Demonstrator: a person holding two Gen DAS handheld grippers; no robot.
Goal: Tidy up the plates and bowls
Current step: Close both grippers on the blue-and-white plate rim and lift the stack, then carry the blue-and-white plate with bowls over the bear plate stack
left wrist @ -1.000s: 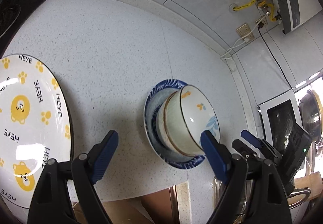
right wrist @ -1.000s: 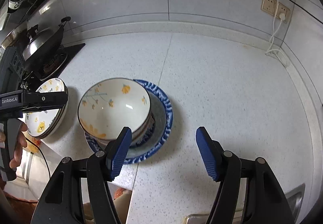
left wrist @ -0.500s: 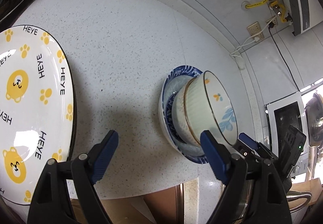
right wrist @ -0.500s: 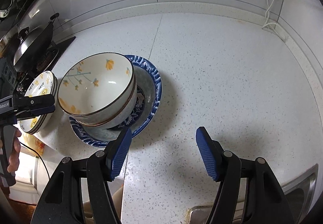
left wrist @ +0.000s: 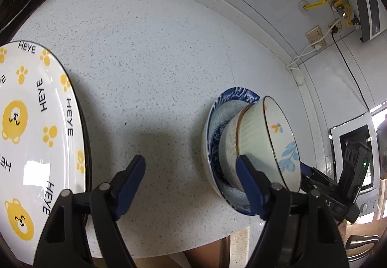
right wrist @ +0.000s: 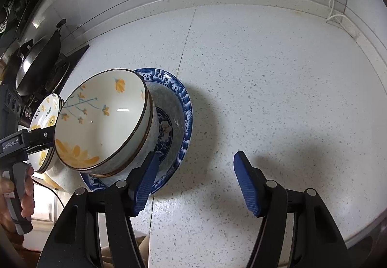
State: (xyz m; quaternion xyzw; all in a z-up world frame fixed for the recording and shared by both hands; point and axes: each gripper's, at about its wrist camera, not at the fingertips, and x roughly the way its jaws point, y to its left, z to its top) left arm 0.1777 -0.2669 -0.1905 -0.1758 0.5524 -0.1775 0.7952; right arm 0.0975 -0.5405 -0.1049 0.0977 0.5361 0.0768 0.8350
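- Both claws have dropped closer to the table [left wrist: 150, 55] compared with a second ago, so the dishes loom bigger in both wrist views. The left claw [left wrist: 191, 183] has just been closing a bit, and the right claw [right wrist: 193, 178] barely narrowed.
- Left claw: jaws apart, nothing between them, only bare table in the gap. Its right-hand pad sits in front of the bowl stack from this camera, but I can't tell if it actually touches.
- Right claw: also apart and empty. The blue patterned plate [right wrist: 186, 108] is just off its left finger, with the rim near that pad.
- What looks done: the flowered bowl [right wrist: 104, 118] is nested in another bowl [right wrist: 145, 154], and that pair sits in the blue patterned plate. So the bowls are already gathered.
- The bear plates [left wrist: 31, 127] sit to the left of the left claw, well apart from the bowl stack. In the right wrist view they look like a small pile of two or so.
- What's left, my guess: bring the two groups together or tidy them. With both claws low beside the blue plate, I'd say a grab on that stack is next, not started yet.
- A hand [right wrist: 14, 200] holds the left claw's handle, far left of the right wrist view.
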